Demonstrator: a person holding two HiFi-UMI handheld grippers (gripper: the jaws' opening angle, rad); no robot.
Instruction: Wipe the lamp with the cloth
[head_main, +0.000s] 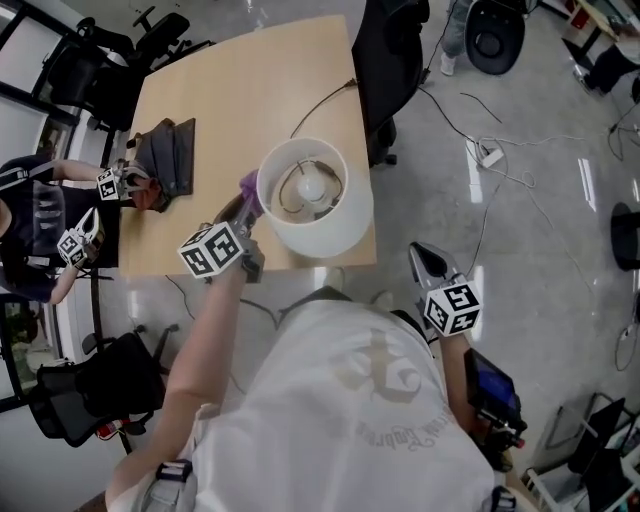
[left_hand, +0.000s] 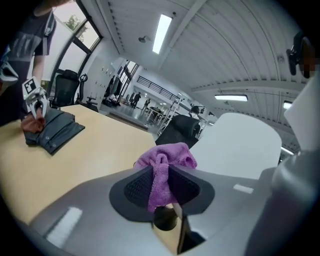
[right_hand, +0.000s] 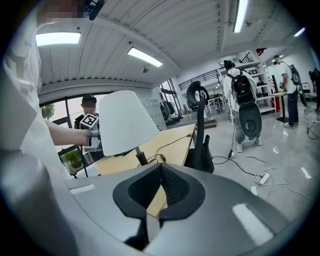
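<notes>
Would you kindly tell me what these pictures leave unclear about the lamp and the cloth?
- Lamp base: in the head view the lampshade covers it; in the right gripper view the right gripper hides it.
- Cloth against shade: contact too small to tell in the head view.
- Cord end: hidden behind the black chair.

left gripper (left_hand: 161, 190): jaws pinching the purple cloth (left_hand: 167, 159)
lampshade (left_hand: 240, 147): sitting just behind the cloth, right
table (left_hand: 95, 150): spreading left
</notes>
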